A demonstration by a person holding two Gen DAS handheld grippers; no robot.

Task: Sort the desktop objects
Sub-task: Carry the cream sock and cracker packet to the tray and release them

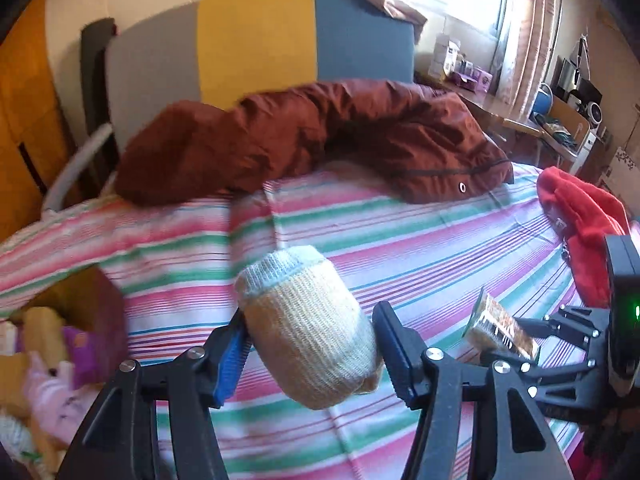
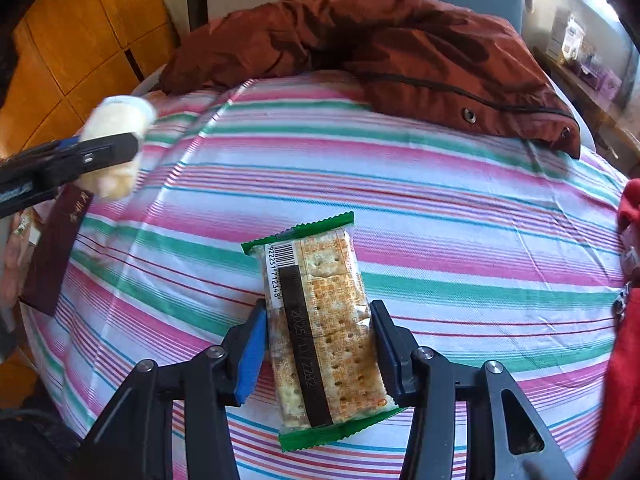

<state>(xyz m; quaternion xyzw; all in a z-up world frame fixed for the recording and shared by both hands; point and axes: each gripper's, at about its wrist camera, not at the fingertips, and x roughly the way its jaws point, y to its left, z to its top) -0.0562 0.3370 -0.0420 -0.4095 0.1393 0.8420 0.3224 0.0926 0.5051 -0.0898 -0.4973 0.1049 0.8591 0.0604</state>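
Note:
A rolled cream and tan knitted sock [image 1: 308, 332] is held up above the striped sheet [image 1: 400, 240], with my left gripper [image 1: 312, 316] shut on its sides. In the right wrist view that sock [image 2: 120, 112] and the left gripper [image 2: 108, 148] appear at the far left, over the sheet's edge. A packet of crackers [image 2: 324, 320] in clear wrap with green ends sits between the pads of my right gripper [image 2: 319, 312], which is shut on it just above the sheet [image 2: 440, 200]. The left wrist view shows the same packet [image 1: 500, 330] at lower right.
A rust-brown jacket [image 1: 320, 136] lies across the far side of the sheet. Red cloth [image 1: 580, 220] lies at the right edge. A dark red booklet [image 2: 56, 248] rests at the left edge beside a box of soft items [image 1: 60, 340]. A grey, yellow and blue panel [image 1: 256, 40] stands behind.

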